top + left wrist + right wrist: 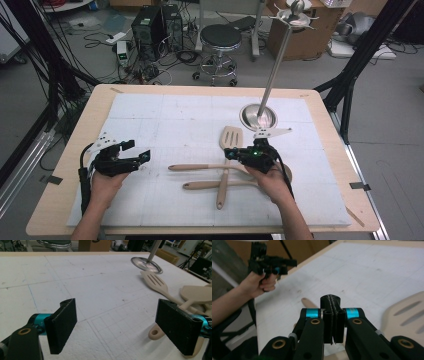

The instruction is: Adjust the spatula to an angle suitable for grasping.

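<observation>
Bench (65, 200) carries a white mat (165, 115) with three wooden utensils lying crossed near the right side: a slotted spatula (230, 137) and two spoons (200, 167). A metal stand (258, 116) rises behind them. The left gripper (136, 152) hovers over the mat with its fingers (62, 326) wide apart and empty. The right gripper (235, 152) is above the utensils, its fingers (333, 322) pressed together on nothing.

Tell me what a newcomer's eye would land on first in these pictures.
First, the tall metal stand rising from its round base at the far right of the white mat. Next, the pale wooden utensils crossed in a pile at front centre, with the right gripper shut just above them. The left gripper waits open over bare mat at the left.
</observation>
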`<action>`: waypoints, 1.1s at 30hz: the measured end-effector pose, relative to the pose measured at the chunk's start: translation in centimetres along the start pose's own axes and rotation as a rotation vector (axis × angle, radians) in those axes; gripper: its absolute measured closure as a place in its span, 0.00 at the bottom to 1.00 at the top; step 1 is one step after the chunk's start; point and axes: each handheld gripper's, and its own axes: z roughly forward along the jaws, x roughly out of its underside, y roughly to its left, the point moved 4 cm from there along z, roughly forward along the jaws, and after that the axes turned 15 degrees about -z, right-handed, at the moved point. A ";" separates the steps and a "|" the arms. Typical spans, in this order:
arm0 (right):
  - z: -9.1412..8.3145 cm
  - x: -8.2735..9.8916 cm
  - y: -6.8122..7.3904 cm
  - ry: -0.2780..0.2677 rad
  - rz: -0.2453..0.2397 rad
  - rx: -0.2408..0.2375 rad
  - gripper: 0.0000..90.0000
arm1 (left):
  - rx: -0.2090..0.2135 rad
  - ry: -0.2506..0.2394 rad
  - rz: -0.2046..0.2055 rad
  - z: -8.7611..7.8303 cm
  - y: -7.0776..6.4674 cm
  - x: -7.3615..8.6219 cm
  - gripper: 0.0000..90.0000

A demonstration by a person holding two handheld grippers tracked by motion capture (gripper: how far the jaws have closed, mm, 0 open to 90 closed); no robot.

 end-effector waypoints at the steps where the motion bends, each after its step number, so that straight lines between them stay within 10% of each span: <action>1: 0.7 0.1 0.3 0.025 -0.002 -0.021 1.00 | 0.006 -0.005 0.001 0.0 -0.1 0.0 0.20; 12: 5.7 2.4 1.1 0.294 0.024 -0.134 1.00 | -0.022 -0.016 0.012 0.0 0.2 0.1 0.23; 23: 9.4 2.8 1.8 0.493 -0.008 -0.124 1.00 | -0.027 -0.017 0.015 -0.1 0.2 0.1 0.23; 33: 10.0 1.6 0.1 0.499 0.066 -0.040 1.00 | -0.028 -0.016 0.014 -0.1 0.2 0.2 0.24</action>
